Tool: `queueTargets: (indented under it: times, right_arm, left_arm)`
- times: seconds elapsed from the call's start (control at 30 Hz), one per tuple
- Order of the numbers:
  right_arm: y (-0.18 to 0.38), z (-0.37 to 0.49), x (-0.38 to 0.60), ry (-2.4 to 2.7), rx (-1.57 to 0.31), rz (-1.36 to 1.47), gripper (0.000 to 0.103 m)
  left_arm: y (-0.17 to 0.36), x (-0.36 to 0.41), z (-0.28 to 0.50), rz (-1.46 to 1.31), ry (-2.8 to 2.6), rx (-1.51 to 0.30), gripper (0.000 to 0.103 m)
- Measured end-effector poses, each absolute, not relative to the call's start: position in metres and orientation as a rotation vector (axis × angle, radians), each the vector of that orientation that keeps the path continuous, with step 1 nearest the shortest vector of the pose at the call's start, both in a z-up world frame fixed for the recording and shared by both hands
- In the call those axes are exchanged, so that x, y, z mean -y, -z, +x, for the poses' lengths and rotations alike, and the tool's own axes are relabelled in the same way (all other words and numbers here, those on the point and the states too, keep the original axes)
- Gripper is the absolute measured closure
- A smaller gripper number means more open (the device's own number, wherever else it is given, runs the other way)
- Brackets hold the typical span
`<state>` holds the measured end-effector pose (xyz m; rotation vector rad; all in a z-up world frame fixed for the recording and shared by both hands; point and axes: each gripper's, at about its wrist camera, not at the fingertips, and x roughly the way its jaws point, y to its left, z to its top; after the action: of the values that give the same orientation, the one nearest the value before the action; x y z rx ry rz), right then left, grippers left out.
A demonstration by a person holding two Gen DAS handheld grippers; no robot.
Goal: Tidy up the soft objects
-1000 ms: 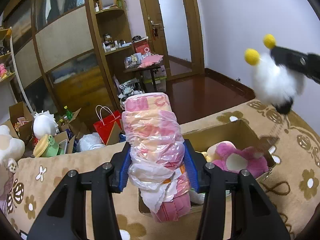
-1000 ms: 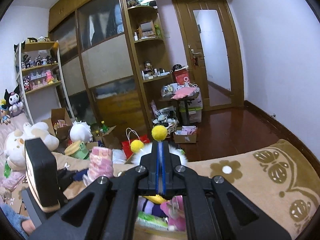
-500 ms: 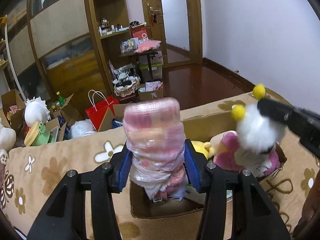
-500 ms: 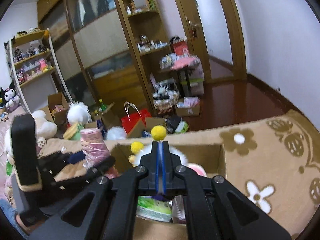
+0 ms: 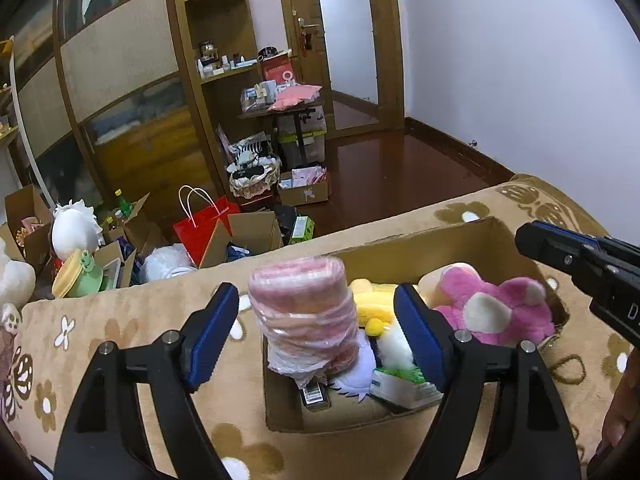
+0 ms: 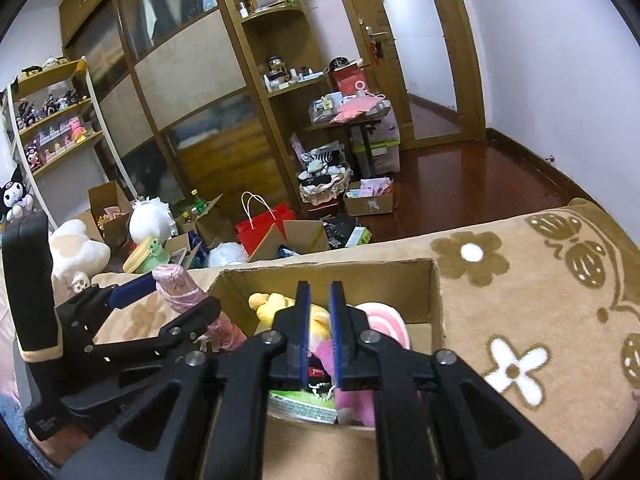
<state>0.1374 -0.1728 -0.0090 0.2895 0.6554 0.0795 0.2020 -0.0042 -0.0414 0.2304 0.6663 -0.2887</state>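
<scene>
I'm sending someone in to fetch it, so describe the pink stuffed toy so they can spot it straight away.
Find the open cardboard box sitting on the tan flowered blanket. The pink plush toy lies at the box's right end, beside a yellow plush. It alone is bright pink with cream ear patches.

your left gripper [image 5: 316, 332] and right gripper [image 6: 319, 334]: black angular frames, silver screw heads at the joints, flat blue pads [image 5: 212, 332] lining each finger; white lettering on one side.
</scene>
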Motion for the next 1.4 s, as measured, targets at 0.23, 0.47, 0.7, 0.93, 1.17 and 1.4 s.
queueTargets:
  times: [0.23,0.47,0.7,0.93,1.17,1.4]
  right_arm:
    - [-0.016,0.118,0.172,-0.072,-0.622,0.254,0.034]
    - [-0.052,0.091,0.157,-0.058,-0.573,0.194,0.0]
    - [-0.082,0.058,0.158,-0.035,-0.527,0.179,0.0]
    - [-0.104,0.021,0.163,-0.003,-0.481,0.181,0.0]
    - [-0.11,-0.016,0.172,0.041,-0.463,0.183,0.0]
    - [-0.104,-0.04,0.182,0.05,-0.455,0.229,0.0]
  left_arm:
    - [0.015,-0.002,0.176,0.231,0.292,-0.617,0.01]
    - [-0.012,-0.012,0.15,0.216,0.291,-0.586,0.006]
    - [-0.041,-0.026,0.117,0.207,0.271,-0.549,0.001]
    - [-0.061,-0.033,0.081,0.226,0.275,-0.514,0.0]
    - [-0.073,-0.042,0.053,0.216,0.27,-0.491,0.0]
    - [-0.077,-0.053,0.033,0.196,0.251,-0.457,0.0]
